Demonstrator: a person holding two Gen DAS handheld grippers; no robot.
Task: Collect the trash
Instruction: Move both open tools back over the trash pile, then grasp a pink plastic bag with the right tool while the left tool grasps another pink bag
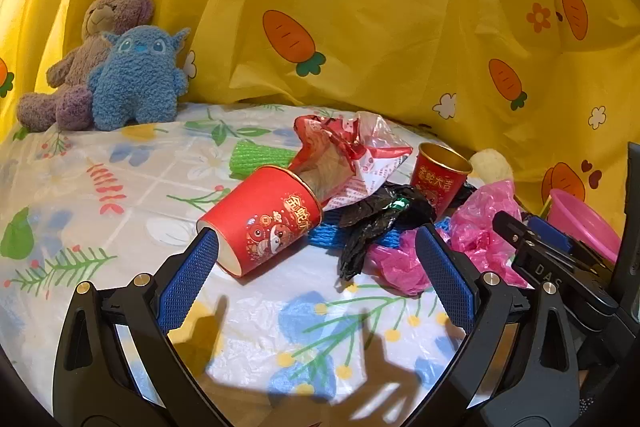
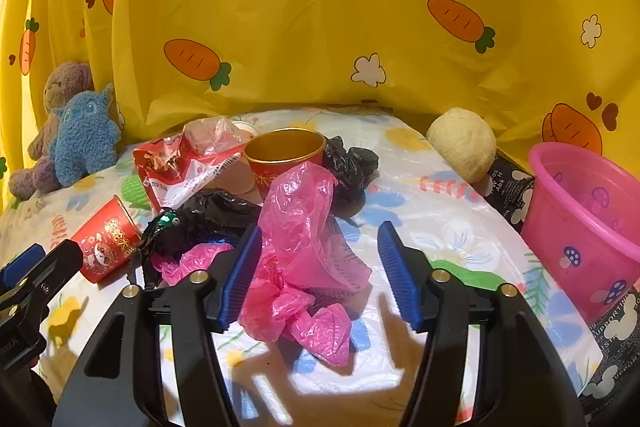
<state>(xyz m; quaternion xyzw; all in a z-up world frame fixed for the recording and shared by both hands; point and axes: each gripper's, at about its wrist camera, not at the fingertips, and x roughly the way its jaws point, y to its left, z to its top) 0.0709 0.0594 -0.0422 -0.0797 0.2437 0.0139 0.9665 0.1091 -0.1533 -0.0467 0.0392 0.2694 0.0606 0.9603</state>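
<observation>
Pink bag (image 2: 304, 251) between wide-open right jaws, ungripped, left jaws open by tipped cup (image 1: 264, 217)

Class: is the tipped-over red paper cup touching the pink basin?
Apart. In the right wrist view the tipped red cup lies far left, the pink basin far right, with bags and bare tablecloth between them.

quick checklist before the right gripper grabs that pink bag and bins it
1. Right gripper open: ok.
2. Pink plastic bag between its fingers: ok, nearer the left finger.
3. Bag free of other trash: cannot tell; the black bag lies against it.
4. Pink bucket upright, mouth open: ok.
5. Left gripper out of the way: ok, open by the tipped red cup.
</observation>
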